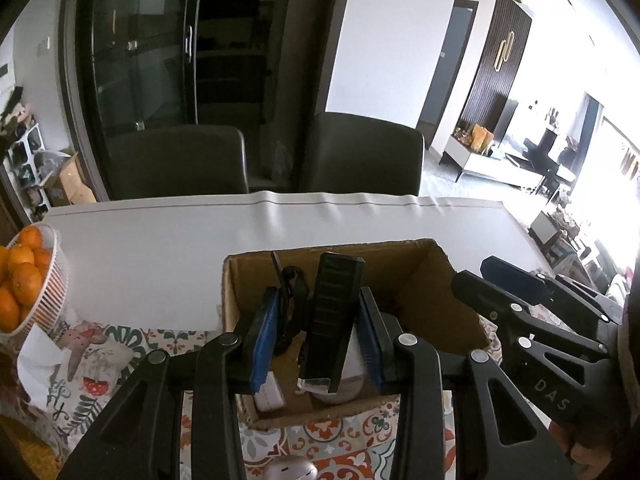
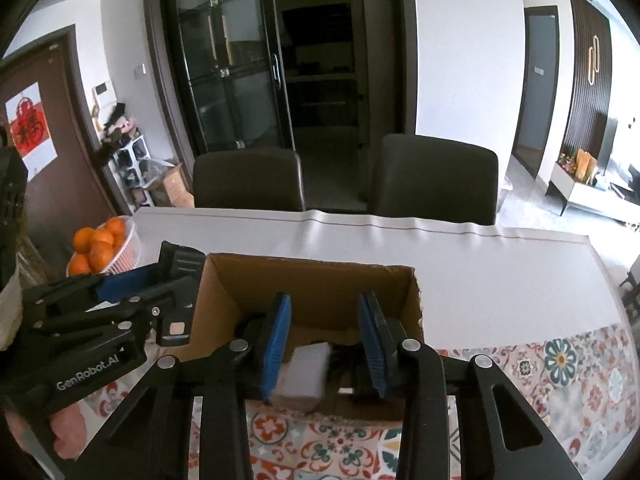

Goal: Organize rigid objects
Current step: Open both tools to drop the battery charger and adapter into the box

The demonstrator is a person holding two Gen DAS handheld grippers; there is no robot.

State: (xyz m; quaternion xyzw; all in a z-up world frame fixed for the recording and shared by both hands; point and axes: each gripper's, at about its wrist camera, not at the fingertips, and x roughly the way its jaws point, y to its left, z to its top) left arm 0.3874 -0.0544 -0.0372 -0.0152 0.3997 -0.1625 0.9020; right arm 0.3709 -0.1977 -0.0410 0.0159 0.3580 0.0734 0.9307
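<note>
Over one cardboard box point(image 1: 440, 280), the left hand-held gripper point(image 1: 316, 344) pinches one black ribbed bar point(image 1: 334, 312); the right hand-held gripper point(image 2: 324, 344) holds nothing.

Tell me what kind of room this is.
Likely a home dining area: two dark upholstered chairs at a white-covered table, a white basket of oranges, and a lounge with a low white cabinet beyond.

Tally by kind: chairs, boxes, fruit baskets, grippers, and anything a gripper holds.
Dark upholstered chairs: 2
Brown cardboard box: 1
White slatted basket of oranges: 1
Left gripper and right gripper: 2
Black ribbed bar in left gripper: 1
Total: 7
</note>
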